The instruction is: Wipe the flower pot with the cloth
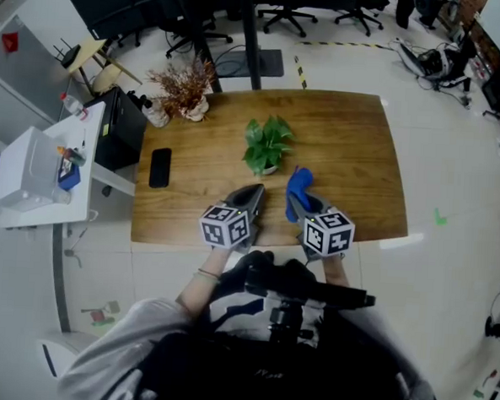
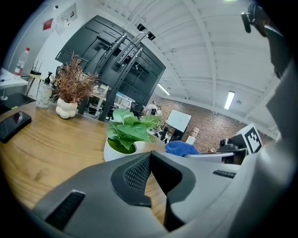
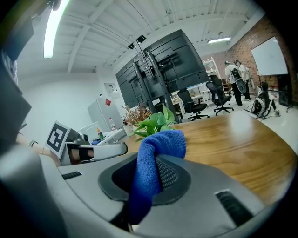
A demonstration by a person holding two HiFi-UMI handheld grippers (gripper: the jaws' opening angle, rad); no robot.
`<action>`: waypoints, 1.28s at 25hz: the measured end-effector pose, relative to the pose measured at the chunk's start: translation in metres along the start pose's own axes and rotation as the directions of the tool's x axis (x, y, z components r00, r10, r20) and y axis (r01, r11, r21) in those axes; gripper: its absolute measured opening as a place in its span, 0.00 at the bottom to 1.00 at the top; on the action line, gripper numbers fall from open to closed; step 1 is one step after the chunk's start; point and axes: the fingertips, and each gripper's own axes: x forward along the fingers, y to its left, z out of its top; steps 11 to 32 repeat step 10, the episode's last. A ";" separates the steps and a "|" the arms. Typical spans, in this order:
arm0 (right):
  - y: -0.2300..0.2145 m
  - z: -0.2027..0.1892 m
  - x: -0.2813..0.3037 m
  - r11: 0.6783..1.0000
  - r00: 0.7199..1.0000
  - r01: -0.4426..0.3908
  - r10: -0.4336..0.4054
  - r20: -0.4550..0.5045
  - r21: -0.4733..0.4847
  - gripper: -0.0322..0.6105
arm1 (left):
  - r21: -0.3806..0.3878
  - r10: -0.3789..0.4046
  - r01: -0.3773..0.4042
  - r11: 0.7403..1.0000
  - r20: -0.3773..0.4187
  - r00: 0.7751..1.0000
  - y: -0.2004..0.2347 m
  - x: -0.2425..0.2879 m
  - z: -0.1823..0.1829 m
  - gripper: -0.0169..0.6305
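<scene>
Flower pot [image 1: 269, 167], white and carrying a leafy green plant, is standing near the middle of the table [image 1: 355, 142], just ahead of both grippers. Your right gripper [image 1: 303, 204] is sitting just to its right, with its fingers clamping the blue cloth [image 1: 298, 186]. A bunched fold is sticking out past the tips, near the pot but not visibly touching it. Your left gripper [image 1: 252, 197] is pointing at the pot's near side with its fingers pressed together on nothing. The wipe itself is not yet beginning, so you are likely setting up the approach. Lead with the loose fold rather than the hard tips, come in low on the white wall under the leaves, and press lightly. A pot this small is probably going to slide or tip under a firm push. Consider bracing its far side with the left gripper while you are sweeping around the wall. As for writing, only the black-and-white square markers on the gripper cubes are showing. The dark phone [image 1: 160, 167] is carrying no legible brand.
</scene>
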 end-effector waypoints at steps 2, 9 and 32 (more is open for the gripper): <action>0.000 0.000 -0.001 1.000 1.000 -0.002 0.002 0.006 0.016 0.14 | 0.000 0.002 -0.002 1.000 -0.005 1.000 0.000 -0.001 -0.003 0.04; -0.001 -0.003 -0.001 0.999 1.000 -0.003 0.003 0.007 0.042 0.14 | -0.028 0.028 -0.029 0.999 -0.034 0.999 0.007 -0.003 -0.017 0.04; -0.001 -0.004 -0.002 0.999 1.000 -0.003 0.003 0.005 0.043 0.14 | -0.036 0.035 -0.036 0.999 -0.040 0.999 0.009 -0.003 -0.019 0.04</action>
